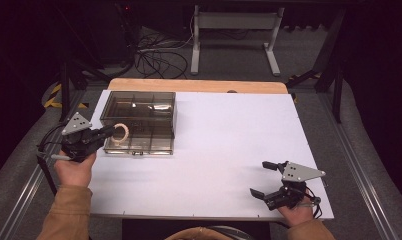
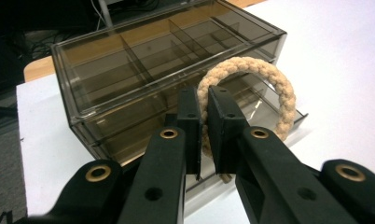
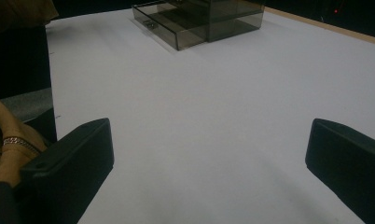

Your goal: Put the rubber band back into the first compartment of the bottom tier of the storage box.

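We see the ring (image 2: 251, 81) as braided rope, a rough, matt, cream-coloured cord with a clear plaited texture. The box (image 2: 129, 60) at eleven o'clock on the worktop (image 1: 229, 140) looks like smoke-tinted clear plastic, smooth and glossy, catching bright reflections along its edges and inner dividers. The worktop itself is covered in a white, matt, paper-like sheet, and a strip of light wood (image 1: 199, 85) with a soft sheen shows at its twelve o'clock edge. We read the fingers (image 2: 223, 126) of the left gripper (image 2: 204, 130) as black plastic, smooth and semi-matt, with brass-coloured metal eyelets. The plate (image 1: 301, 172) on the right gripper (image 1: 269, 179), at five o'clock, looks like dull grey metal.
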A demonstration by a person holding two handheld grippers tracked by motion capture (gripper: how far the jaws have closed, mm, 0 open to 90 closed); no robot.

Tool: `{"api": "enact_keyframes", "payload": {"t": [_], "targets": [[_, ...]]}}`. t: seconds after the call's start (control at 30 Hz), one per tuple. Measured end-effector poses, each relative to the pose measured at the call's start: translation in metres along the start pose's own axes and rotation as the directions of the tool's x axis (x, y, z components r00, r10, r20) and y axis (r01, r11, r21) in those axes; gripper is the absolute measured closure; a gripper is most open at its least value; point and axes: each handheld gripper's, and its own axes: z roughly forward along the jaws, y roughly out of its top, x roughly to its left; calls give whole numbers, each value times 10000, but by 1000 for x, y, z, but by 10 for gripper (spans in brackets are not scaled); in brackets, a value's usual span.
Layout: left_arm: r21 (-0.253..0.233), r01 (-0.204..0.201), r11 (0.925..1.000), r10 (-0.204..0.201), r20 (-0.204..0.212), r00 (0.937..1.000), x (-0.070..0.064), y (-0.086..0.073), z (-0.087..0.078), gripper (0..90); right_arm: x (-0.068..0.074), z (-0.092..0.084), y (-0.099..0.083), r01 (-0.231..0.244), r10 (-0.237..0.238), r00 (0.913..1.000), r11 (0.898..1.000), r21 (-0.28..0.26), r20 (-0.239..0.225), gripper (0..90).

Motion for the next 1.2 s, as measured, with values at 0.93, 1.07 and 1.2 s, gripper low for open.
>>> {"api": "enact_keyframes", "payload": {"t": [0.93, 1.07, 1.2], "targets": [[-265, 478, 9985, -489, -444, 9978, 24, -13, 12, 835, 0, 0, 0, -7, 7, 10000, 10000, 14, -7, 18], [-345, 676, 9971, -691, -424, 9967, 29, -18, 15, 835, 0, 0, 0, -9, 9, 10000, 10000, 18, -12, 18], [-372, 753, 9965, -771, -481, 9959, 31, -23, 19, 835, 0, 0, 0, -9, 9, 10000, 10000, 17, -9, 18]]}}
